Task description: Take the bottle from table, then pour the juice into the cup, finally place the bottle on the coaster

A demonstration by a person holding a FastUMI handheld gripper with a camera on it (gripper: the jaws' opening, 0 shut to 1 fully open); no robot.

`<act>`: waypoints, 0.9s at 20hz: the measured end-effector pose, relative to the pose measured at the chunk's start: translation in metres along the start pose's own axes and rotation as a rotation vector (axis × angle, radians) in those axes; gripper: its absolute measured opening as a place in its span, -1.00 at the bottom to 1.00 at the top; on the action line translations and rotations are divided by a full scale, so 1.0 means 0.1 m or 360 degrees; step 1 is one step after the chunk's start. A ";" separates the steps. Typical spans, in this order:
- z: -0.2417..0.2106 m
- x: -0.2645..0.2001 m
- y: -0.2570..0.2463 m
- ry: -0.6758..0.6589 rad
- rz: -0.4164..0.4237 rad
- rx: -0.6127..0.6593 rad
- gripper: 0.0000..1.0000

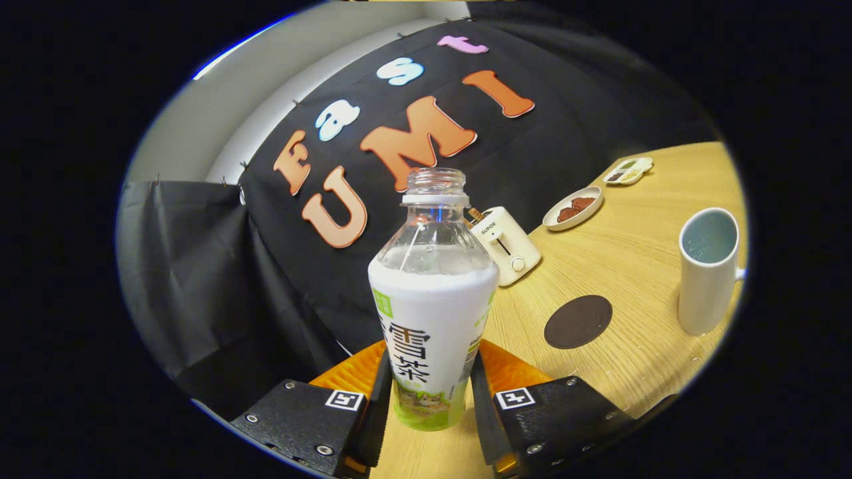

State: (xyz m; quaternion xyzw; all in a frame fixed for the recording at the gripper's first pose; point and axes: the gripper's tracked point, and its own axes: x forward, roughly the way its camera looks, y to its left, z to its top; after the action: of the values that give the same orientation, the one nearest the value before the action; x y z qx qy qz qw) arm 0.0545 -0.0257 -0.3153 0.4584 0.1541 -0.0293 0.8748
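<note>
Wooden tabletop [639,266] with a light grain is what I'm working over, with black cloth hung as a wall [219,279] right behind it and a strip of pale wall above that.

My gripper [429,406] has the bottle [431,319] sitting between its two fingers, one finger on each side of the lower body. Both look pressed right up against the label, so I'd call it pinched. The whole scene looks tilted from here, and the bottle leans a touch. It's a clear plastic bottle with a white and green wrap, no cap on the neck, and the clear upper part looks mostly see-through. I can't tell whether its base sits on the wood or has come off it.

Off to the right of the bottle, a dark round coaster [578,322] lies flat on the wood. Further right, apart from the coaster, a white mug [707,269] stands with its mouth open toward me; can't really tell what's inside.

Behind the bottle sits a small cream toaster [509,245], then a little dish with something brown in it [572,207], and way at the back a small white tray [628,170].
</note>
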 end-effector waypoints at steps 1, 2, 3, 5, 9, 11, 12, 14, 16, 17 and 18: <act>0.07 0.00 -0.01 -0.0031 0.0015 0.0082 0.15; 0.13 0.00 -0.02 -0.0065 0.0029 0.0166 0.15; 0.18 0.01 -0.06 -0.0096 0.0035 0.0258 0.15; 0.24 -0.01 -0.13 -0.0152 0.0048 0.0438 0.15; 0.35 -0.09 -0.24 -0.0246 0.0061 0.0719 0.15; 0.44 -0.06 -0.31 -0.0306 0.0082 0.0858 0.15; 0.45 -0.09 -0.32 -0.0330 0.0085 0.0921 0.14; 0.48 -0.07 -0.40 -0.0359 0.0072 0.1021 0.14; 0.50 -0.07 -0.42 -0.0373 0.0061 0.1103 0.14; 0.53 -0.06 -0.43 -0.0379 0.0063 0.1145 0.14; 0.53 -0.06 -0.41 -0.0382 0.0067 0.1188 0.14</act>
State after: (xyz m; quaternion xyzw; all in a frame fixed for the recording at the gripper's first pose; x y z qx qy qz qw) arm 0.0537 -0.0936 -0.3179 0.7415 0.0199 -0.1187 0.6601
